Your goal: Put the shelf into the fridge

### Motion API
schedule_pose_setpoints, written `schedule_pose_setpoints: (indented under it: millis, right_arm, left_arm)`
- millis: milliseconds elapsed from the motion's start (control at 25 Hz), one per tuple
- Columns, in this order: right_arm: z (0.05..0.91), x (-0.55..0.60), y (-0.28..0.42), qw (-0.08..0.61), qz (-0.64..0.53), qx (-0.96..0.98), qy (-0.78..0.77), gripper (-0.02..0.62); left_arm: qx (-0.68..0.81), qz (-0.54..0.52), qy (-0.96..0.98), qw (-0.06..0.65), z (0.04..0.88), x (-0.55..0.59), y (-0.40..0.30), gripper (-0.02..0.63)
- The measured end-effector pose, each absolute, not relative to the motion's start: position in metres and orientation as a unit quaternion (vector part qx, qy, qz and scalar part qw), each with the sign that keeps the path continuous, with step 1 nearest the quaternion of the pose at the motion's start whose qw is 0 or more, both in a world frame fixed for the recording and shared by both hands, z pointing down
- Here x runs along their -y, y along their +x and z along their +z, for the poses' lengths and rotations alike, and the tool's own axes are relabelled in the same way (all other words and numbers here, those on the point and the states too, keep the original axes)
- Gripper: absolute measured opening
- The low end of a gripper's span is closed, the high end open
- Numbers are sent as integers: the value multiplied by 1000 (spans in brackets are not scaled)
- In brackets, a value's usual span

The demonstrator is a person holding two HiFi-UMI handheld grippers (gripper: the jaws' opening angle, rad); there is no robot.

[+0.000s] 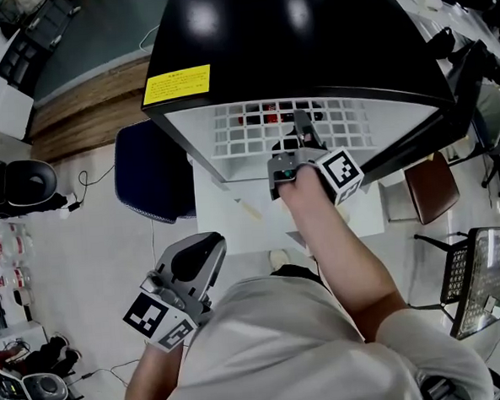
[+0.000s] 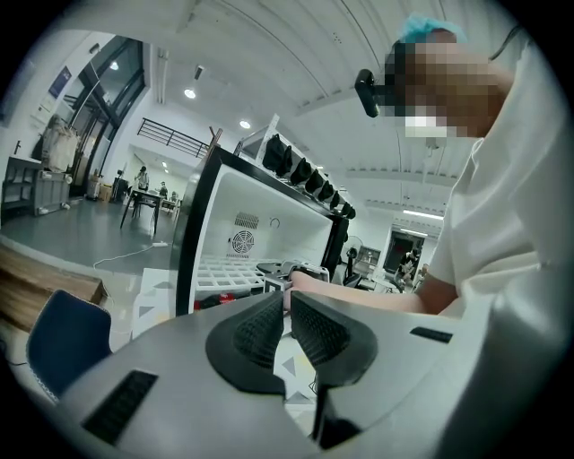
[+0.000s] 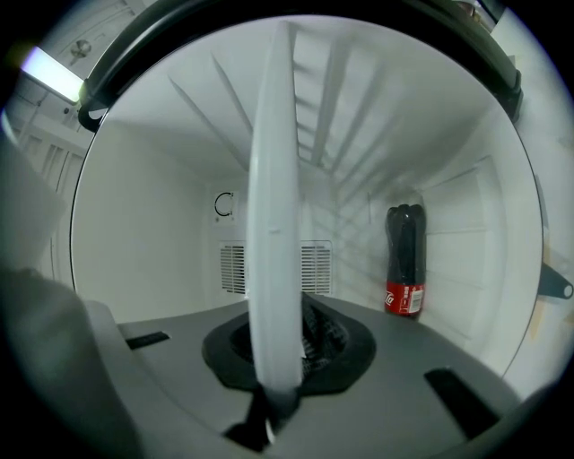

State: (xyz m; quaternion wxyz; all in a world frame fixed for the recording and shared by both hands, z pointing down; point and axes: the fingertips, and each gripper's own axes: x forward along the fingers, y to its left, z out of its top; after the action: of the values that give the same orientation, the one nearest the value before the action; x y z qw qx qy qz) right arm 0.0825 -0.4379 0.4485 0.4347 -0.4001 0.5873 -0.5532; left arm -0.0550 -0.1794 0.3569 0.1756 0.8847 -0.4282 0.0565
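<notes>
A white grid shelf (image 1: 254, 131) lies level, partly inside the open black fridge (image 1: 308, 39). My right gripper (image 1: 301, 126) is shut on the shelf's front rail. In the right gripper view the white rail (image 3: 273, 224) runs upright between the pads of that gripper (image 3: 282, 345), and the white fridge interior lies behind it. A cola bottle (image 3: 405, 260) is inside the fridge by its wall. My left gripper (image 1: 204, 247) hangs low at the left beside the person's body, away from the fridge. Its jaws (image 2: 287, 323) are shut on nothing.
The fridge door (image 1: 424, 138) stands open at the right. A blue chair (image 1: 151, 175) is to the left of the fridge and a brown chair (image 1: 431, 188) to the right. A wire rack (image 1: 483, 278) is at far right, and a black office chair (image 1: 25, 183) at far left.
</notes>
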Motion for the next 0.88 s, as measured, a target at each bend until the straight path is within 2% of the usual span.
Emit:
schedule_pose_setpoints:
  millis: [880]
  right_arm:
    - [447,472,72,409,-555,-608,-394,23]
  left_arm:
    - [460,45,867,188,363,179,-52,37]
